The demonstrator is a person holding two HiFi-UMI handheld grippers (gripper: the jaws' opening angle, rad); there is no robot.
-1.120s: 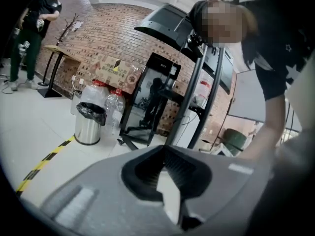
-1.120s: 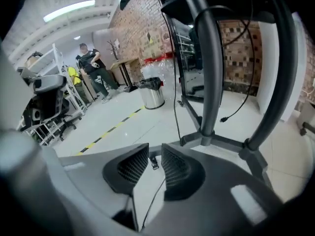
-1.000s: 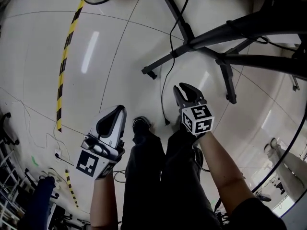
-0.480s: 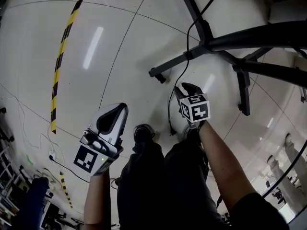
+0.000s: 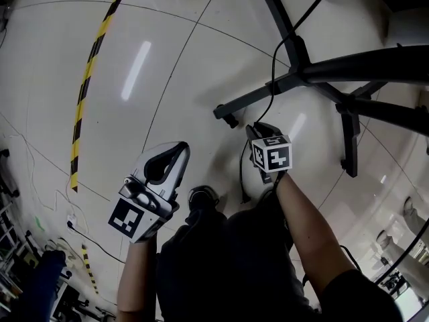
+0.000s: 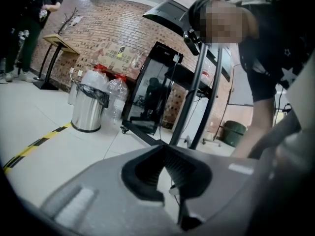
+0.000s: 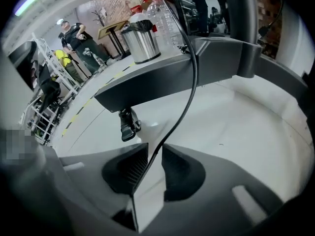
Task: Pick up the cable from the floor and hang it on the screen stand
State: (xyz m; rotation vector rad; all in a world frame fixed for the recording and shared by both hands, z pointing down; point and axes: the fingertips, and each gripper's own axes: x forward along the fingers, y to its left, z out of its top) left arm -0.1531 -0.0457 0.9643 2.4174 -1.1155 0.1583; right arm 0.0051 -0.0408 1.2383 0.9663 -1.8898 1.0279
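A thin black cable (image 5: 272,86) runs down from the screen stand (image 5: 362,62) across the white floor and past my right gripper (image 5: 260,129). In the right gripper view the cable (image 7: 189,97) passes between the tips of the right gripper (image 7: 155,149). Its jaws are closing, with a sliver of floor still showing beside the cable. Just beyond lie the stand's grey leg (image 7: 162,77) and its caster (image 7: 127,124). My left gripper (image 5: 179,147) hangs lower left with its jaws together and nothing in them; its own view shows the left gripper (image 6: 162,145) the same way.
Black stand legs spread over the floor ahead and to the right. Yellow-black tape (image 5: 87,86) crosses the floor at left, above a white power strip (image 5: 70,217). A steel bin (image 6: 88,107) and water bottles stand by the brick wall. People stand far off (image 7: 78,38).
The right gripper has moved forward and down to the cable by the stand's leg, and the cable now lies between its jaws. The left gripper has shifted slightly right.
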